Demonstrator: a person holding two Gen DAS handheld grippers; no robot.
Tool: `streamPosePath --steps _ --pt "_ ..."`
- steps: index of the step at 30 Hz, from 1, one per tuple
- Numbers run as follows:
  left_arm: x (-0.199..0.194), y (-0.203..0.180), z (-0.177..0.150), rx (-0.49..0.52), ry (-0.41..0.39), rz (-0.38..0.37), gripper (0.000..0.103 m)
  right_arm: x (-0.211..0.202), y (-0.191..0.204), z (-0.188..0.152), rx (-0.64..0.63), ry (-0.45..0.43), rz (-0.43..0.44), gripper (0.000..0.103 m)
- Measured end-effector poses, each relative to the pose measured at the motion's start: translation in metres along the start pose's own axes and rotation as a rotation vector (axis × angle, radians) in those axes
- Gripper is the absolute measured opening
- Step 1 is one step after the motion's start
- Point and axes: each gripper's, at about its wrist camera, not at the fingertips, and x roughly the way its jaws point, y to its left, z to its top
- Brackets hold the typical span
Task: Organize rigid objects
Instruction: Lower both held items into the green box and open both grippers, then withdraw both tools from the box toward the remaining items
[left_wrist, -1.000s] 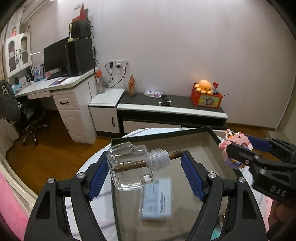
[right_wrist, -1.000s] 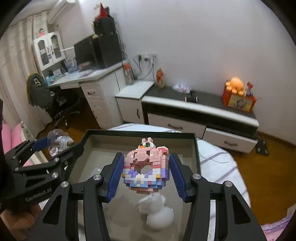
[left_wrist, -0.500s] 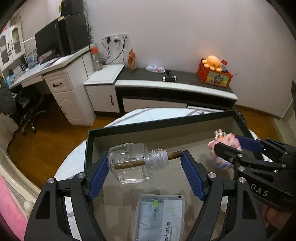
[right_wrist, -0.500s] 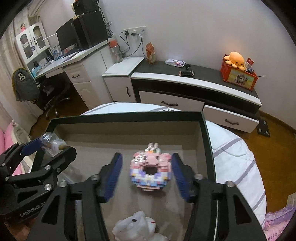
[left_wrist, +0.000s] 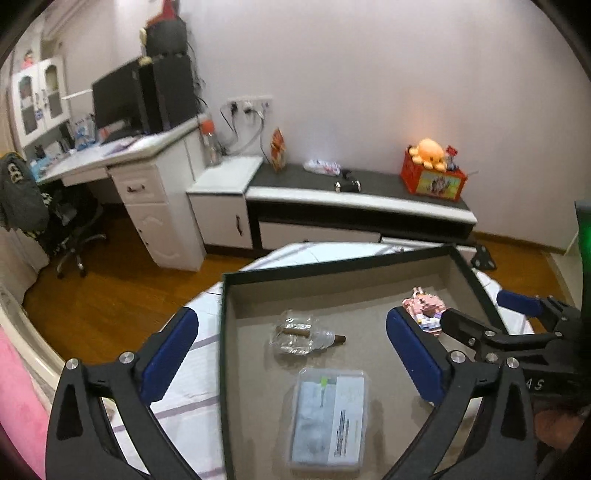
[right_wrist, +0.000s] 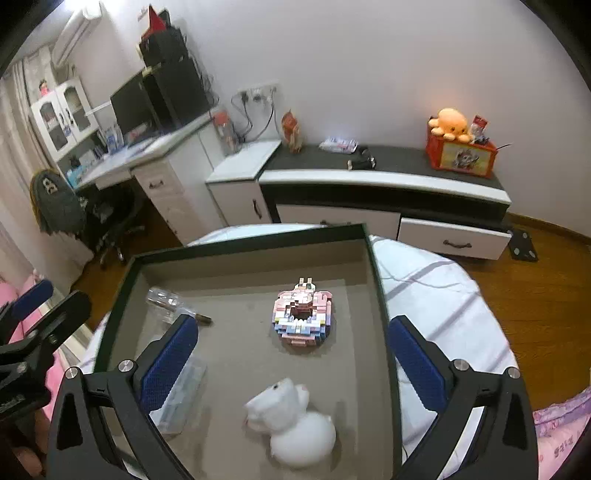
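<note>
Both sets of fingers were spread wide and held nothing. The left gripper (left_wrist: 291, 356) hung above the near-left part of the dark tray (left_wrist: 332, 267), with the clear bottle (left_wrist: 301, 334) lying on its side on the tray floor just ahead, between the blue pads (left_wrist: 168, 354). A flat plastic case (left_wrist: 328, 417) lay nearer, under the gap. The right gripper (right_wrist: 291, 356) was tilted down over the tray's right half, the pink block figure (right_wrist: 303, 317) resting ahead of its fingers and a white plush toy (right_wrist: 291, 421) below them.

With both pieces apparently set down, the sensible way to finish looked to be a straight lift clear of the tray rim, fingers kept wide so no pad clipped the bottle, which seemed liable to roll, or nudged the block figure.
</note>
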Motion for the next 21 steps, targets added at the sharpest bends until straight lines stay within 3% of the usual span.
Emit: streamPosePath --steps 8,21 --pt "-0.088 0.011 -0.023 -0.036 -0.115 -0.017 0.103 -0.077 0.014 -0.033 -0.006 -0.111 0.011 0.103" --pt "-0.176 0.023 -0.094 -0.048 -0.163 0.020 0.103 -0.182 0.027 -0.106 -0.016 -0.246 -0.005 0.103"
